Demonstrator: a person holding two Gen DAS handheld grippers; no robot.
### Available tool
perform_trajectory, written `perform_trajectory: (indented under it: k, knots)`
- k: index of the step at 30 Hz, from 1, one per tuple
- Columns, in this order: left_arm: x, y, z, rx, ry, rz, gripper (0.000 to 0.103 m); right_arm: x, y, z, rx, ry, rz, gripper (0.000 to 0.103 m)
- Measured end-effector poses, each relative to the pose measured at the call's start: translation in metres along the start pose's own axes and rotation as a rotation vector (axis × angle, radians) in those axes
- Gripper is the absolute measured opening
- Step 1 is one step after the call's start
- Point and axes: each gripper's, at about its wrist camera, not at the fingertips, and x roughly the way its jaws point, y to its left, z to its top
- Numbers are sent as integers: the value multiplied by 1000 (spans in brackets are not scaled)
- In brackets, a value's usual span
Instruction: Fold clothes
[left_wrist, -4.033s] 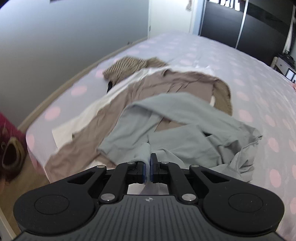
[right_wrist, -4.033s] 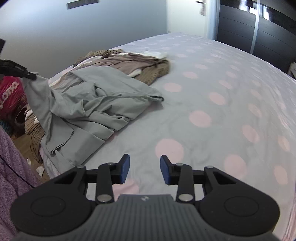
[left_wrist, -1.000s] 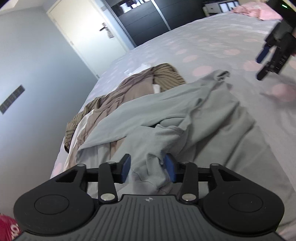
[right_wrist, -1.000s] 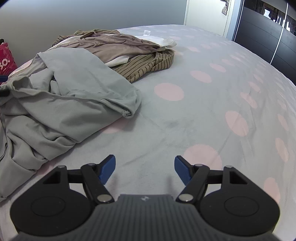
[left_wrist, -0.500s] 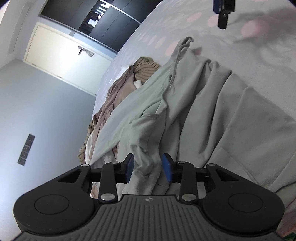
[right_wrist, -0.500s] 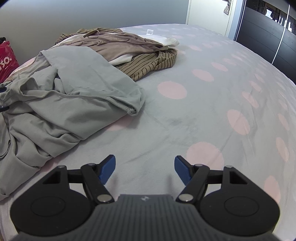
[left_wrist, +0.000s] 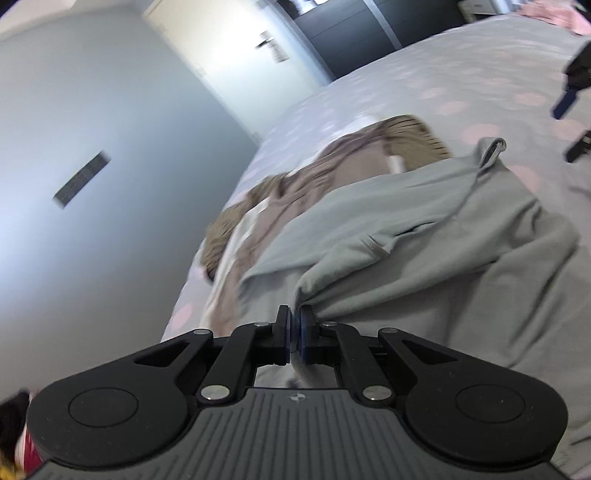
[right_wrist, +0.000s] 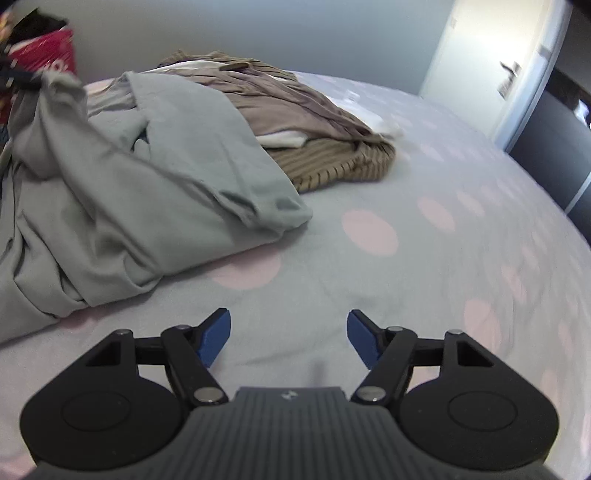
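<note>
A grey garment (left_wrist: 443, 240) lies crumpled on the bed's near left side. My left gripper (left_wrist: 293, 330) is shut on a fold of its fabric, which bunches at the fingertips. The right wrist view shows that pinched edge of the garment (right_wrist: 147, 166) lifted at the far left, where the left gripper (right_wrist: 16, 75) is a dark blur. My right gripper (right_wrist: 289, 339) hovers open over bare sheet to the garment's right, with nothing between its blue pads. One of its blue pads (left_wrist: 565, 99) shows at the left wrist view's right edge.
A pile of brown, white and striped clothes (right_wrist: 295, 110) lies behind the grey garment. The bed sheet (right_wrist: 424, 258) is grey with pink dots. A red bag (right_wrist: 44, 55) stands beyond the bed's left edge. A white door (right_wrist: 480, 55) and dark wardrobe (right_wrist: 554, 147) are at the far right.
My left gripper's jaws closed on the grey fold and pulled it up. The garment's edge rose at the left of the right wrist view. The right gripper rolled slightly and stayed open.
</note>
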Motion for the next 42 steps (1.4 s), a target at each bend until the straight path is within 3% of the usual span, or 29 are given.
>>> perform_trajectory:
  k: [3,9,17,20,22,23,25,28,34,38,42]
  knots:
    - [10,13,-6,-62,46,6,3,7,5,13,-117,-15,16,66]
    - [13,14,-14,-73,86,1,3,29,12,59,-431,-7,59,50]
    - [14,26,-18,-158,110,-39,3,74,13,106,-537,22,164,50]
    - [14,28,-19,-170,109,-47,3,90,17,112,-527,35,186,48]
    - [15,29,-19,-175,110,-49,3,98,18,113,-510,65,206,30]
    - [15,29,-19,-177,110,-49,3,98,19,113,-500,81,211,14]
    - [14,31,-18,-189,106,-49,3,97,20,113,-472,113,212,6]
    - [9,35,-15,-209,87,-45,3,79,20,109,-424,99,183,5]
    - [-24,47,-1,-251,-34,-15,3,17,16,98,-240,-11,42,4]
    - [-53,55,8,-265,-103,-22,3,-42,10,101,-86,-110,-65,4]
    - [-92,71,20,-320,-183,-63,3,-110,9,112,-38,-221,-205,3]
